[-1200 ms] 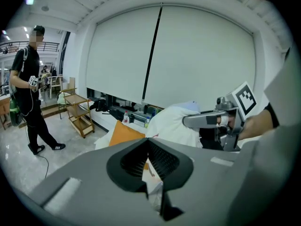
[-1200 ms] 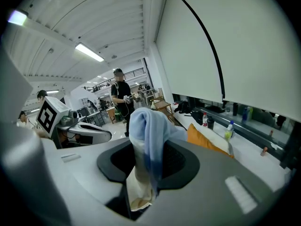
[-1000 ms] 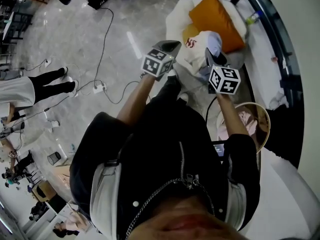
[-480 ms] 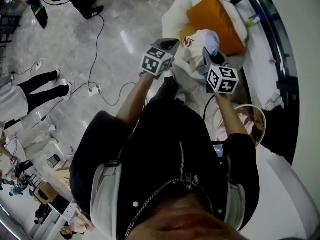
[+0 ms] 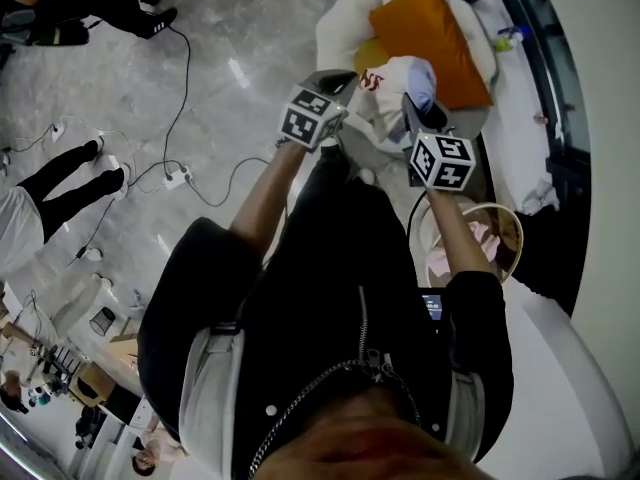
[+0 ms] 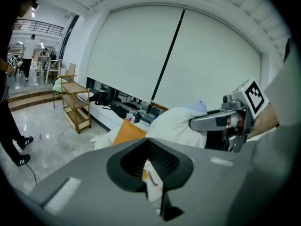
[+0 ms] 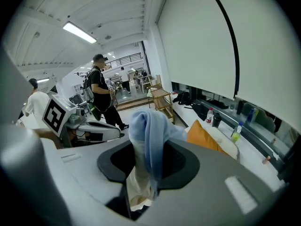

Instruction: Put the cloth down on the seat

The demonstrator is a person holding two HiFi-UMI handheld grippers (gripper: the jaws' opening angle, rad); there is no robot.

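Hanging cloth [image 5: 395, 86]: white with red print and a pale blue fold. It is bunched in the upper middle of the head view, strung between the two grippers, just below the orange cushion [image 5: 425, 30] in the frame.
Left gripper [image 5: 335, 81]: jaws pinched shut on a white, red-printed edge of the cloth, plain in the left gripper view.
Right gripper [image 5: 418, 110]: jaws clamped on the blue-and-white bundle, which rises out of them in the right gripper view.
Seat [image 5: 338, 26]: white, at the top of the head view behind the cloth. I cannot tell whether the cloth touches it.
Cushion: leaning on the seat, top right of middle.
Basket [image 5: 512, 230]: round and woven, right of middle, beside the person's right forearm.
Floor [image 5: 230, 28]: pale and glossy, with cables [image 5: 188, 80] trailing across the upper left.
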